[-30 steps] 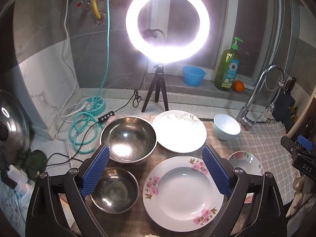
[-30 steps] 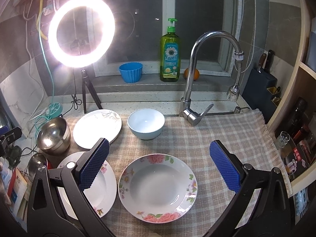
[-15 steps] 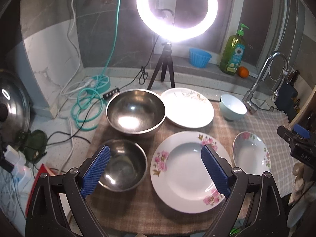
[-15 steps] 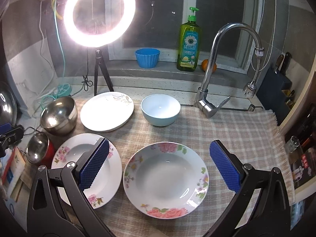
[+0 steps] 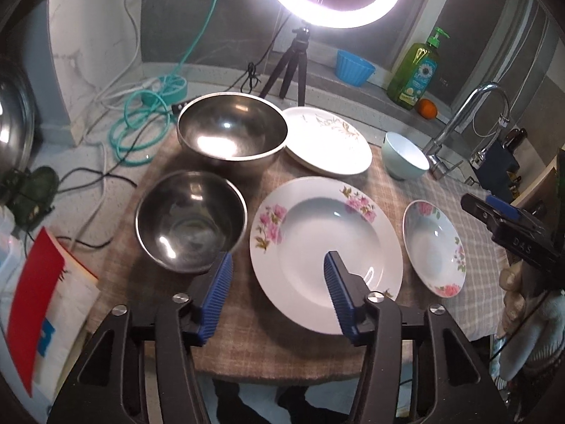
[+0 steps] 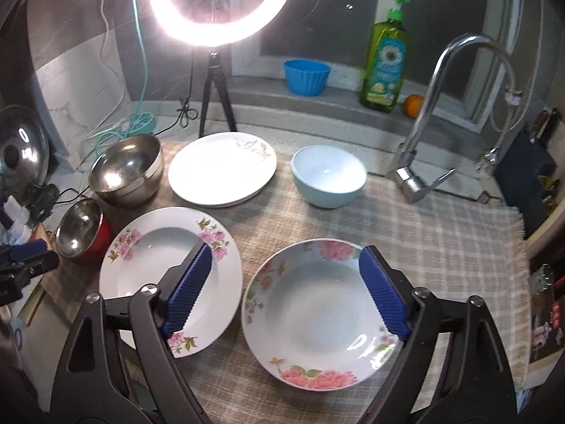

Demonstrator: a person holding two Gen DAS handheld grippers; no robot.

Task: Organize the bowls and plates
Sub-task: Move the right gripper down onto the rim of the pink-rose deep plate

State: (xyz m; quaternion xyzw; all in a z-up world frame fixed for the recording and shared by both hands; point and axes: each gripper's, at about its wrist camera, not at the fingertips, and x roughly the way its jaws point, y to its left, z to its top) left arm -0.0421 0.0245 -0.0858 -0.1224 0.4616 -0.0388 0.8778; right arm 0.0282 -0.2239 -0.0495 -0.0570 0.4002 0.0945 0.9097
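- Here, in the left wrist view, the left gripper (image 5: 277, 282) hangs over the near-left rim of the large floral plate (image 5: 325, 243). Its jaws have just been closing and now stand partly apart, with that rim seemingly between the pads but nothing pressed on it.
- To grip well, I judge one pad should slide under the rim and the other come down on top, square to the edge, before squeezing; a glazed rim could slip from a skewed pinch.
- The small steel bowl (image 5: 190, 219) sits just left of that plate, the large steel bowl (image 5: 231, 129) behind it, so the left finger needs to keep off the small bowl's wall.
- Whether the lower pad is beneath the rim or merely in front of it I cannot tell from this angle.
- In the right wrist view, the right gripper (image 6: 286, 289) hovers over the small floral dish (image 6: 317, 311). Its jaws have just been closing too, yet remain wide apart, and nothing is clamped.
- It should narrow onto one edge, not straddle the whole dish.
- The white plate (image 6: 222, 169) and the pale blue bowl (image 6: 328, 175) rest further back on the checked cloth (image 6: 441, 233).
- The ring light (image 6: 220, 0) washes out the white plate's surface, and the small steel bowl is partly cut off at the left.
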